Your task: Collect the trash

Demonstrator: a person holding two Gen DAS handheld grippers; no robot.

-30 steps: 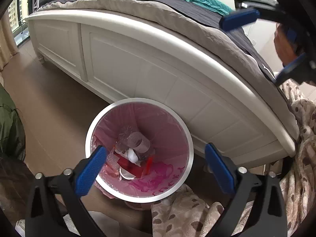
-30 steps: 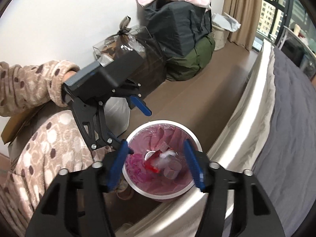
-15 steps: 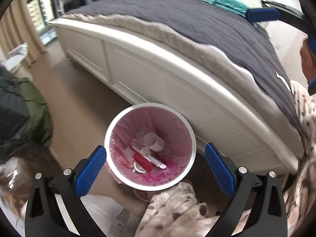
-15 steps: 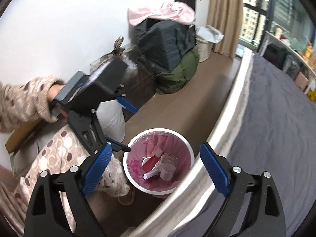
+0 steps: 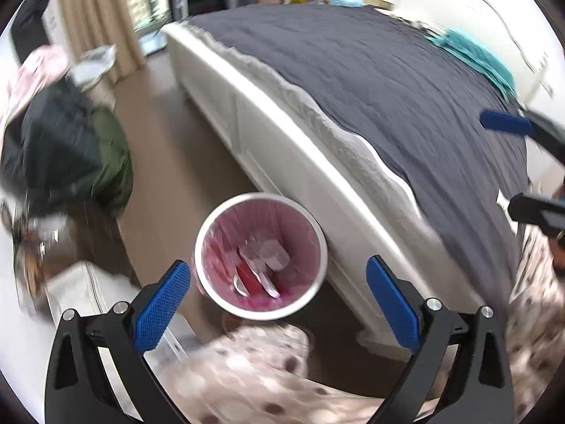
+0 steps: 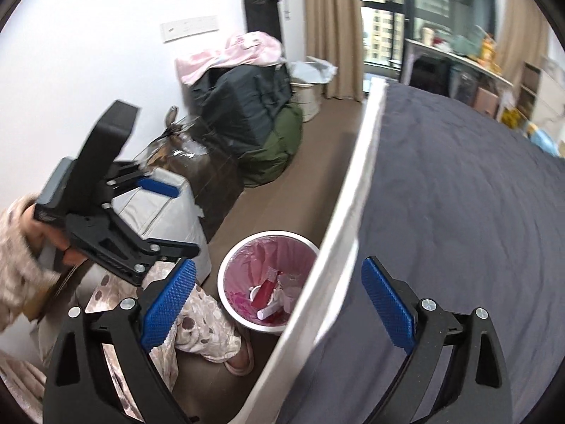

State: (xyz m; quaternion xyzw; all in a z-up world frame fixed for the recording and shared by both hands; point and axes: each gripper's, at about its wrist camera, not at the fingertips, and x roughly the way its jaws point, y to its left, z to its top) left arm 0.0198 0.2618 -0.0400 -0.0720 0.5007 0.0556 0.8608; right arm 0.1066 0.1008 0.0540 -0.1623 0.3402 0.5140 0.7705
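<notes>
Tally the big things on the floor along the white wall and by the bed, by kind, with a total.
Trash bin, pink-lined: 1
Dark bags: 1
Green bag: 1
White storage box: 1
Clear-wrapped brown bundle: 1
Total: 5

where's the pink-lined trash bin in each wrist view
Left wrist view: the trash bin sits low in the centre, framed between the two blue pads of the left hand-held gripper, on the floor against the white bed frame.
Right wrist view: the trash bin is low and left of centre, partly cut off on its right by the bed frame.
Shared landmark: the white bed frame edge beside the bin.
</notes>
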